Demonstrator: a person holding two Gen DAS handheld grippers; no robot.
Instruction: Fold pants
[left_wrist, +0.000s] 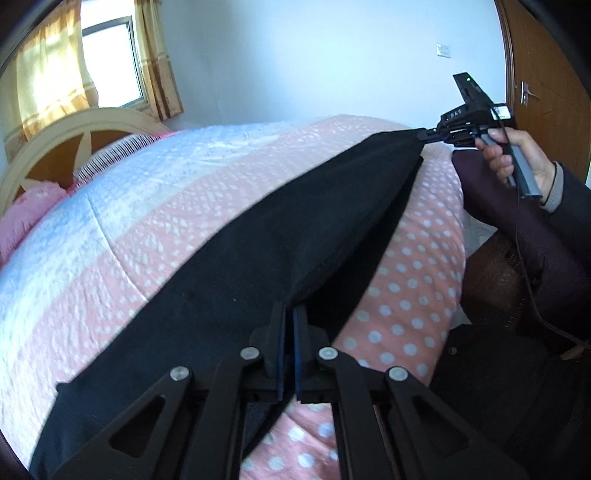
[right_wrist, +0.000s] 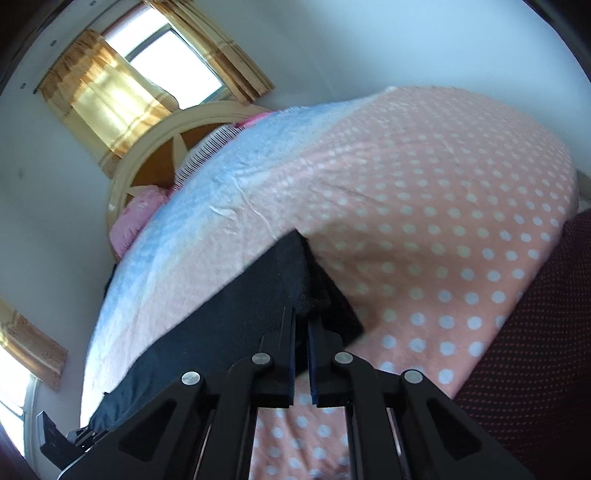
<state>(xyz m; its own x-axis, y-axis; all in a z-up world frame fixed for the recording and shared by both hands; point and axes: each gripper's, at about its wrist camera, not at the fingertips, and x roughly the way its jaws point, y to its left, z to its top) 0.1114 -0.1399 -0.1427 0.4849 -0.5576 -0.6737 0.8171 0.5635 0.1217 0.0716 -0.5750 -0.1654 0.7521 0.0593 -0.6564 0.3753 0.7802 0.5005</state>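
Both tools pinch the black pants (left_wrist: 280, 236), one at each end. Our left tool (left_wrist: 289, 317) has its fingers pressed nearly together on a fold of the dark cloth just ahead of its tips. Far ahead and to its right, our right tool (left_wrist: 424, 136) bites the opposite corner of the garment, gripped by a hand (left_wrist: 517, 162) in a dark sleeve. Between the two tools the pants stretch taut above the bed (left_wrist: 140, 229), whose quilt runs from pale blue to pink with white dots. In the right wrist view, that tool (right_wrist: 301, 321) clamps the cloth edge, and the left tool (right_wrist: 79, 437) shows at the far lower left.
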